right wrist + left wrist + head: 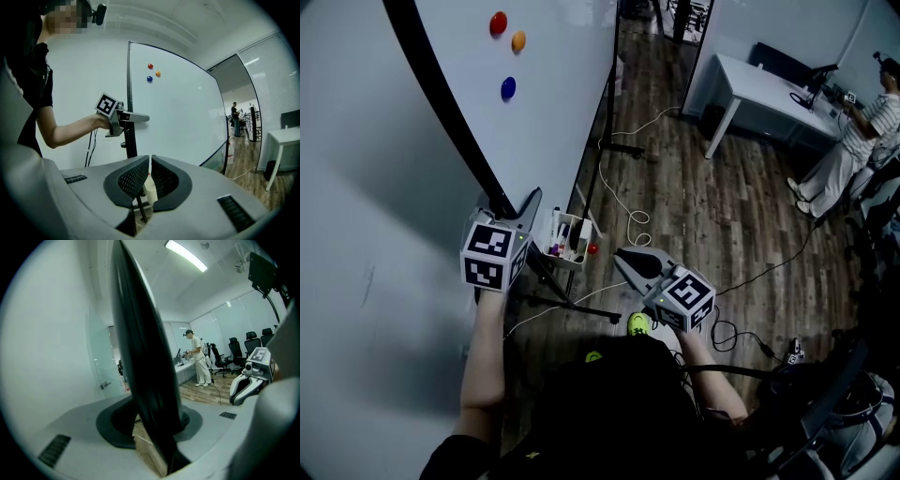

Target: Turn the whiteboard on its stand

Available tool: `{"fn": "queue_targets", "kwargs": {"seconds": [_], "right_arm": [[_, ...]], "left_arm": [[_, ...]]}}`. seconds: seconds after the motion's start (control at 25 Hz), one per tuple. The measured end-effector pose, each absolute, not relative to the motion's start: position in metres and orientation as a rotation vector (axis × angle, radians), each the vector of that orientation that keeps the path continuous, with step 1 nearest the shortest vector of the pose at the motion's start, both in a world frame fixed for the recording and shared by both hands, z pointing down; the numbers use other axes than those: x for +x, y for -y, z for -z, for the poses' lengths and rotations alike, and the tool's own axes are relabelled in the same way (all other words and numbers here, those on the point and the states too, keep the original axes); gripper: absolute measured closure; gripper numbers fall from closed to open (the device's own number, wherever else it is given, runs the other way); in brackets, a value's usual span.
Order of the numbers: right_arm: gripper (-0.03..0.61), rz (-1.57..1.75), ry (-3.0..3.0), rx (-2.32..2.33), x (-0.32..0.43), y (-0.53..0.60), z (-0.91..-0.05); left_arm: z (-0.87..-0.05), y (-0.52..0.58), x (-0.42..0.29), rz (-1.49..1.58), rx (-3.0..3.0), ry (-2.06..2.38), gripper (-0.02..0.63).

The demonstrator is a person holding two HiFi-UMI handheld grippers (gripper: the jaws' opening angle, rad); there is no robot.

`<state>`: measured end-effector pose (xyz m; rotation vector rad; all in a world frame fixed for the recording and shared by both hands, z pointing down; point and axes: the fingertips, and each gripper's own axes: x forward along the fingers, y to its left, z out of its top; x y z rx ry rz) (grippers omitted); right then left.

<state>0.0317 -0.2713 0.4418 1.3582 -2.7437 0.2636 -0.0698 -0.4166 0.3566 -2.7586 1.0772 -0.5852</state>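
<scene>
Whiteboard [516,131] on its stand [602,141], seen from above, with the grip stage of the turn in hand. The left gripper [525,208] sits at the board's lower edge, its jaws pinching the black frame [145,362], which fills the gap between the pads in the left gripper view. The right gripper [626,261] is held apart from the board, to its right and over the floor; its jaws are pressed almost together with nothing between them. The board stands tilted across the view, three magnets [508,88] on its face and a marker tray [567,239] just right of its gripped edge. No turn appears begun. The next move, as judged, calls for a steady swing of the held edge about the stand's pivot, grip kept firm so the smooth frame does not slip, and the tray and the floor cable [628,211] beside the board kept clear of the sweep
</scene>
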Motion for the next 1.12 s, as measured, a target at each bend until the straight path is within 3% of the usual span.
{"fn": "queue_targets", "kwargs": {"seconds": [0.36,0.72,1.12], "right_arm": [[0.552,-0.256,2.732,1.383,0.037,0.255,-0.432],[0.552,-0.264,2.712,1.431,0.044,0.235,-0.432],[0.552,-0.309,2.693,1.47,0.043,0.222,-0.444]], "left_arm": [[-0.353,0.415,-0.07,0.571,-2.779,-1.06,0.468],[-0.337,0.408,-0.076,0.506,-2.76,-1.07,0.418],[-0.327,0.406,-0.078,0.476,-2.719,-1.112,0.471]]}}
